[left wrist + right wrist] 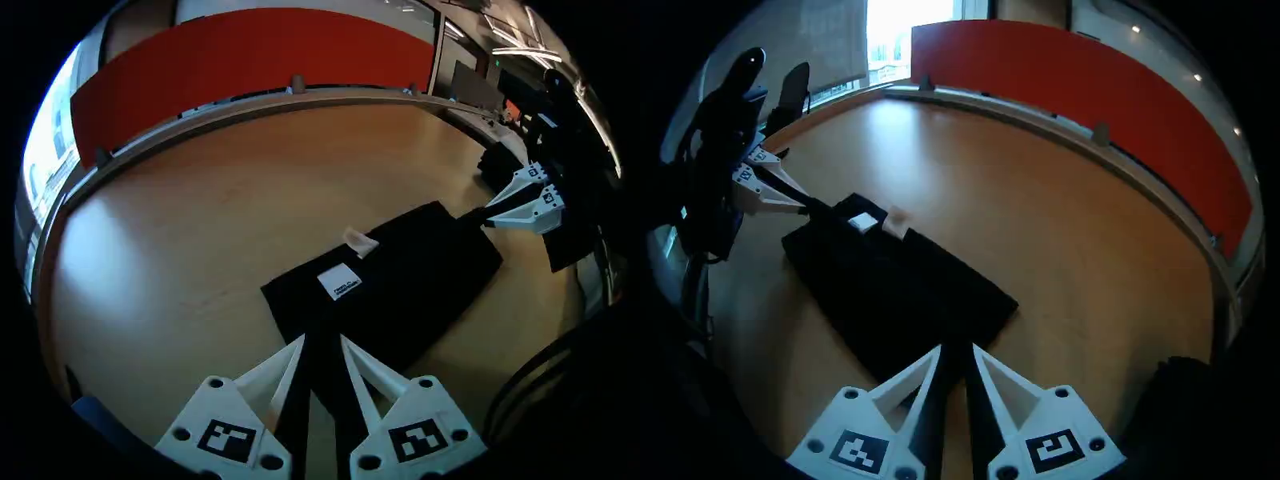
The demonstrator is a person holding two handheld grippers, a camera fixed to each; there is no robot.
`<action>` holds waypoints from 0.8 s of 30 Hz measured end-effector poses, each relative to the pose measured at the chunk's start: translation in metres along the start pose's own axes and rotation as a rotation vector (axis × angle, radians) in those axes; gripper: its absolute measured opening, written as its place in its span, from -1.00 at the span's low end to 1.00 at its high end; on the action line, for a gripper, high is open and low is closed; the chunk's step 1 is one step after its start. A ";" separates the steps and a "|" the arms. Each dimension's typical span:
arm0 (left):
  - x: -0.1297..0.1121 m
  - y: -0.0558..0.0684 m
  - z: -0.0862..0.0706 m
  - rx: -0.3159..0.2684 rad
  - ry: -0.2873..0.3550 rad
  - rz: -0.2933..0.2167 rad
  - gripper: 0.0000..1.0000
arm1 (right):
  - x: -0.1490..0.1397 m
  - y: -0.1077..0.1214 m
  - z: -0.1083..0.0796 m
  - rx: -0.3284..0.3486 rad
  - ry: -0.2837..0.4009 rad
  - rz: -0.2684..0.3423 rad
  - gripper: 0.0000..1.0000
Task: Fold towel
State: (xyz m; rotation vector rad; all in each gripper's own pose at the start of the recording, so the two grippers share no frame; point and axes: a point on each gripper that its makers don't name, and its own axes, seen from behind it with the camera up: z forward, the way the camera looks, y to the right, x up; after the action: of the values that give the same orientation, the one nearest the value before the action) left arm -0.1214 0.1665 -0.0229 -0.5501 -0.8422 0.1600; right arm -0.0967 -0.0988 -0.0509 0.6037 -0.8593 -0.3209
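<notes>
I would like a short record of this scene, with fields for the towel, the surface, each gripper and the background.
cloth: black towel, spread out, white label on top
surface: wooden table
left: left gripper closed on one end of the towel
right: right gripper closed on the opposite end
background: red panel behind the table

Wide wooden tabletop (pixel 184 232) here, glossy, with a bright patch of light on its left side. A grey rail (pixel 240 108) runs along the far edge, and a long red partition panel (pixel 240 56) stands right behind it. Ceiling strip lights (pixel 520 52) glow in the upper right corner. In the right gripper view, a bright window (pixel 908 32) sits just beside the panel's end, and a dark upright shape, maybe a chair back (pixel 794 92), stands at the table's far corner.
</notes>
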 end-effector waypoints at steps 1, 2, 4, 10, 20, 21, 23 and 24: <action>0.000 -0.001 0.001 0.001 -0.001 0.001 -0.69 | -0.001 0.000 0.002 0.001 -0.002 0.003 -0.74; 0.000 -0.002 0.003 0.003 -0.002 0.002 -0.68 | -0.002 0.000 0.004 0.002 -0.003 0.006 -0.74; 0.000 -0.004 0.006 0.006 -0.004 0.004 -0.67 | -0.004 -0.001 0.007 0.004 -0.007 0.008 -0.74; -0.001 -0.012 0.014 0.028 -0.013 0.022 -0.51 | -0.007 0.000 0.014 0.007 -0.011 0.000 -0.69; 0.001 -0.021 0.023 0.059 -0.025 0.055 -0.40 | -0.009 0.007 0.022 -0.010 -0.020 -0.006 -0.44; 0.001 -0.022 0.024 0.061 -0.026 0.056 -0.39 | -0.009 0.008 0.022 -0.011 -0.021 -0.007 -0.40; 0.003 -0.023 0.025 0.063 -0.023 0.059 -0.37 | -0.009 0.009 0.023 -0.014 -0.023 -0.008 -0.34; 0.004 -0.024 0.026 0.064 -0.022 0.060 -0.36 | -0.008 0.010 0.024 -0.015 -0.024 -0.009 -0.34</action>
State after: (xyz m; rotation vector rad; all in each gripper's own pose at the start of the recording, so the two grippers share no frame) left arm -0.1394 0.1580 0.0060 -0.5147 -0.8390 0.2478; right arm -0.1204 -0.0955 -0.0380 0.5908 -0.8764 -0.3425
